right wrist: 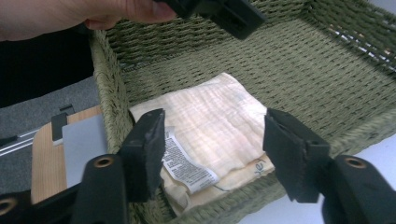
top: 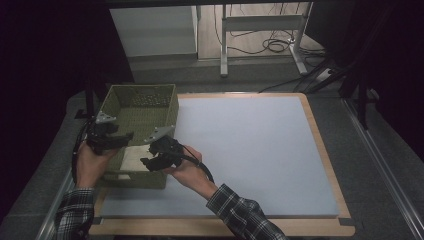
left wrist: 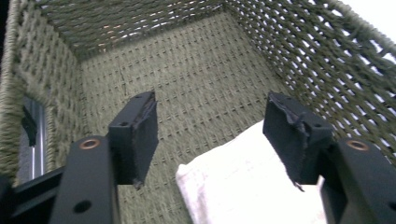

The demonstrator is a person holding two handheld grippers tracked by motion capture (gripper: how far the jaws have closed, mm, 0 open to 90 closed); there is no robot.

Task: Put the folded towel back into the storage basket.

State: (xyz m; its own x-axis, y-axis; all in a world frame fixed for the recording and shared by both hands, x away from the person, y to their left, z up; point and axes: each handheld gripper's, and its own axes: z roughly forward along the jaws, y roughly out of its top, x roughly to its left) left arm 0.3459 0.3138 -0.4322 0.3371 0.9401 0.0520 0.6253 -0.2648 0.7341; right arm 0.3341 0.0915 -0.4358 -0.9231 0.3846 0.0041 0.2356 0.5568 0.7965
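A folded cream cloth [right wrist: 205, 130] with a printed white label lies flat inside a green woven basket [right wrist: 327, 65]. Both grippers, left gripper [left wrist: 210, 140] and right gripper [right wrist: 215, 149], hover above with fingers apart.

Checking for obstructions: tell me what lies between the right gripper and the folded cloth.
Nothing: in the right gripper view, the right gripper hangs open above the folded cloth.

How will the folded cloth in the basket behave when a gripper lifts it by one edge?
The folded cloth looks thin and soft, so it will probably droop and unfold. It seems light. Its loose label suggests the layers may separate inside the woven basket.
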